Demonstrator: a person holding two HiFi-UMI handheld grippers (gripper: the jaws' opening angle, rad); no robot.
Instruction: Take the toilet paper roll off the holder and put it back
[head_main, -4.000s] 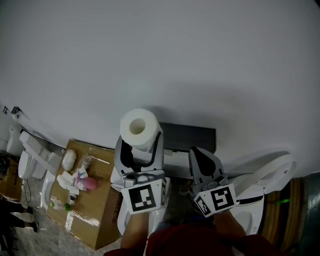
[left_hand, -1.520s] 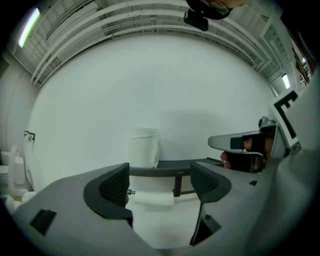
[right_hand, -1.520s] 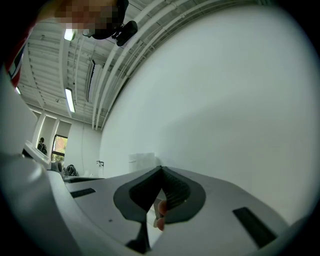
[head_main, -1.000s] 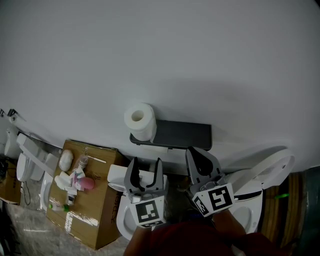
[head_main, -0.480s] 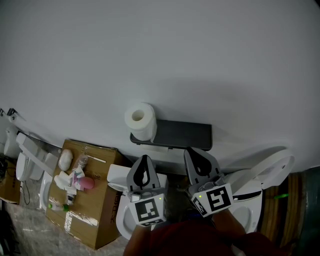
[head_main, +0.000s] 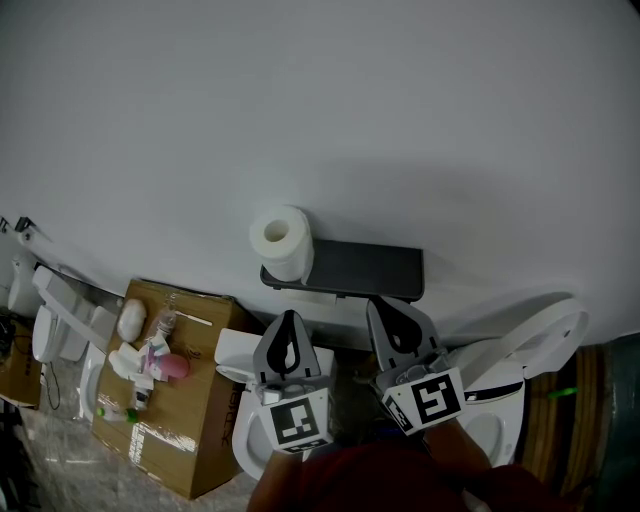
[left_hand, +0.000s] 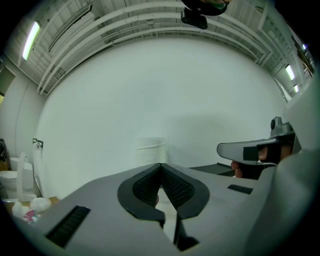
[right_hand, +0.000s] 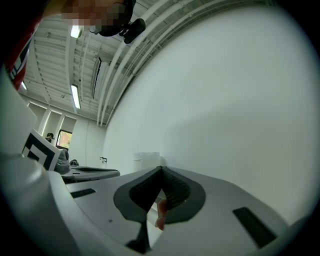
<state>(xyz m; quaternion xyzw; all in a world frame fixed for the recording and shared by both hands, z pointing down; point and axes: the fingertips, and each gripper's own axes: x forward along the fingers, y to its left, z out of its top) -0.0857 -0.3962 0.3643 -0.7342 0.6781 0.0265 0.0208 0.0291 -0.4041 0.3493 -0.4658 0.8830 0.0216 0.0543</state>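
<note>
A white toilet paper roll (head_main: 281, 241) sits on the left end of a dark wall holder with a flat shelf (head_main: 362, 268). The roll shows faintly in the left gripper view (left_hand: 151, 150) and in the right gripper view (right_hand: 147, 160), straight ahead against the white wall. My left gripper (head_main: 288, 325) hangs below the roll, well clear of it, shut with nothing between its pads. My right gripper (head_main: 390, 308) is beside it under the shelf, also shut and empty.
A white toilet (head_main: 520, 372) with its lid up stands at the lower right. A cardboard box (head_main: 190, 420) with small bottles and toiletries (head_main: 150, 360) on it lies at the lower left, next to white sanitary ware (head_main: 50, 320). The wall (head_main: 350, 110) fills the upper view.
The left gripper let go of the roll, which now sits on the holder, drew back below it, and then its jaws closed. The right gripper has hardly moved.
</note>
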